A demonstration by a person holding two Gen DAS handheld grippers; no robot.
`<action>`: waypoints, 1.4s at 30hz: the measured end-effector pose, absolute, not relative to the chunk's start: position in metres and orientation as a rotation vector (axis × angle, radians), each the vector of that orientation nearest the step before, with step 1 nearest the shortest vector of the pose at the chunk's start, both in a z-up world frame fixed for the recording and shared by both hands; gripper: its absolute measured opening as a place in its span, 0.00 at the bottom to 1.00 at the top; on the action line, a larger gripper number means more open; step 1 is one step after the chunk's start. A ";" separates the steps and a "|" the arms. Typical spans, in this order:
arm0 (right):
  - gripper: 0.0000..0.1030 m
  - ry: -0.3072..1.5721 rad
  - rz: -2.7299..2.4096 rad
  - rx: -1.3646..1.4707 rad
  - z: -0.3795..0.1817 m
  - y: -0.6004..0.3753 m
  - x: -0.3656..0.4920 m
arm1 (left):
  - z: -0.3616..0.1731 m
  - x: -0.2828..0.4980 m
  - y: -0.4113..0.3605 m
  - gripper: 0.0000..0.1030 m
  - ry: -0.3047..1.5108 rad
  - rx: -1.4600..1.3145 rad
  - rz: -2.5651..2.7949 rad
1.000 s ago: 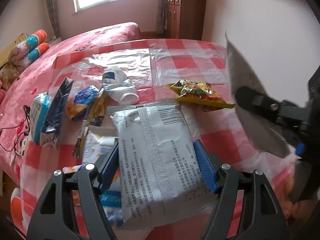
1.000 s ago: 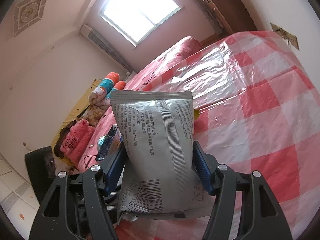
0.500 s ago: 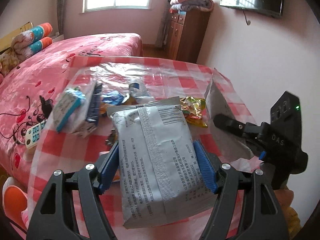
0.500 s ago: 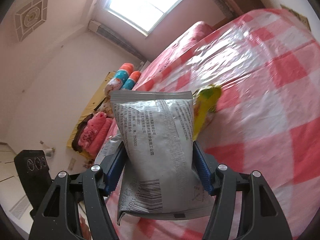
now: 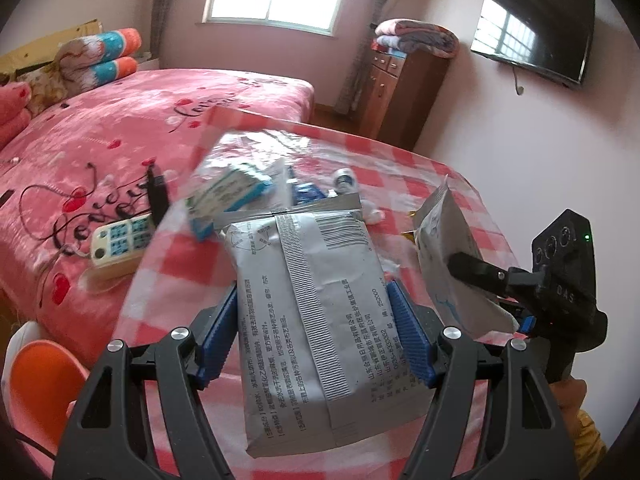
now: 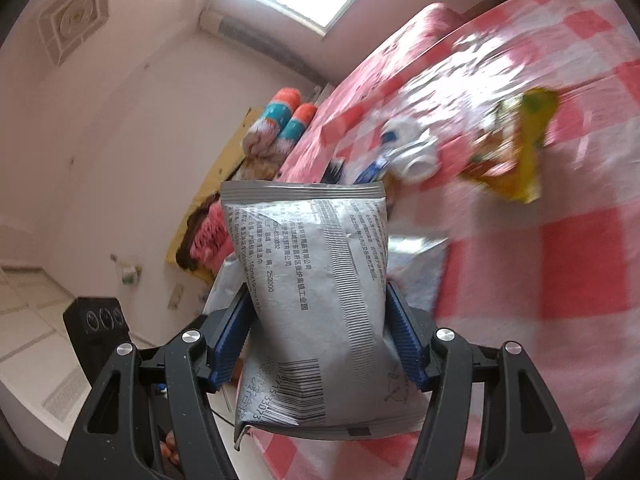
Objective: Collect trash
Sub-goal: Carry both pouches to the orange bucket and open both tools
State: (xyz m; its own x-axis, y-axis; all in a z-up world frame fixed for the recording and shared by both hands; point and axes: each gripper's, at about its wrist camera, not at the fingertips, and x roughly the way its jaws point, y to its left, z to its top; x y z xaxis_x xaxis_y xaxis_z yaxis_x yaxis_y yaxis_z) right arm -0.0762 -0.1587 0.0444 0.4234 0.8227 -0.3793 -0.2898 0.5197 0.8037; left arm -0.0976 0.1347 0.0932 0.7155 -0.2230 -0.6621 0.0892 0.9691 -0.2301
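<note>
My left gripper [image 5: 312, 332] is shut on a silver printed packet [image 5: 308, 304], held above the near edge of the red-checked table [image 5: 436, 176]. My right gripper [image 6: 316, 328] is shut on a second silver packet [image 6: 316, 284]; in the left wrist view that packet [image 5: 448, 256] and the right gripper's black body stand at the right. More trash lies on the table: a teal-and-white pack [image 5: 228, 196], a blue wrapper [image 5: 304, 192], a small white bottle [image 5: 346, 178]. In the right wrist view a yellow snack bag [image 6: 516, 152] lies beyond a crushed white bottle [image 6: 412, 156].
A pink bed [image 5: 120, 128] borders the table's left side, with a remote [image 5: 120, 244] and a black cable on it. An orange stool [image 5: 44, 384] stands at lower left. A wooden cabinet [image 5: 400, 92] and a wall TV [image 5: 532, 44] are behind.
Both grippers have drawn back from the table with their packets still held. In the left view the table litter now sits farther off; the right view has swung toward the yellow bag.
</note>
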 end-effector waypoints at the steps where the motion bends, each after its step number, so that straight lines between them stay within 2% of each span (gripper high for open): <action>1: 0.63 0.872 0.791 0.700 0.048 -0.146 -0.079 | 0.092 -0.102 0.142 0.70 0.755 -0.194 -0.166; 19: 0.64 1.009 1.092 0.266 0.082 0.082 -0.117 | 0.057 -0.191 0.333 0.70 0.748 -0.400 0.247; 29: 0.64 1.063 1.209 0.088 0.068 0.179 -0.144 | 0.015 -0.239 0.409 0.71 0.762 -0.555 0.405; 32: 0.68 1.077 1.237 0.039 0.066 0.205 -0.159 | 0.003 -0.248 0.421 0.72 0.772 -0.593 0.431; 33: 0.80 1.082 1.240 0.014 0.062 0.214 -0.162 | -0.002 -0.249 0.426 0.72 0.782 -0.609 0.441; 35: 0.87 1.103 1.209 -0.007 0.051 0.228 -0.155 | -0.013 -0.251 0.434 0.74 0.819 -0.628 0.465; 38: 0.87 1.151 1.176 0.035 0.039 0.218 -0.153 | -0.021 -0.255 0.443 0.79 0.846 -0.634 0.504; 42: 0.87 1.130 1.111 0.065 0.041 0.193 -0.145 | -0.023 -0.254 0.445 0.81 0.854 -0.606 0.531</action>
State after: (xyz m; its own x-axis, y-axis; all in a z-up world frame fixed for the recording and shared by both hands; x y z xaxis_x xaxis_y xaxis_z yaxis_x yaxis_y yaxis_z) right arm -0.1450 0.1929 0.0413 -0.0130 0.7299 -0.6834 -0.6710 0.5004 0.5472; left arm -0.2542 0.4454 -0.0227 0.5497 0.1868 -0.8142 -0.6478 0.7107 -0.2743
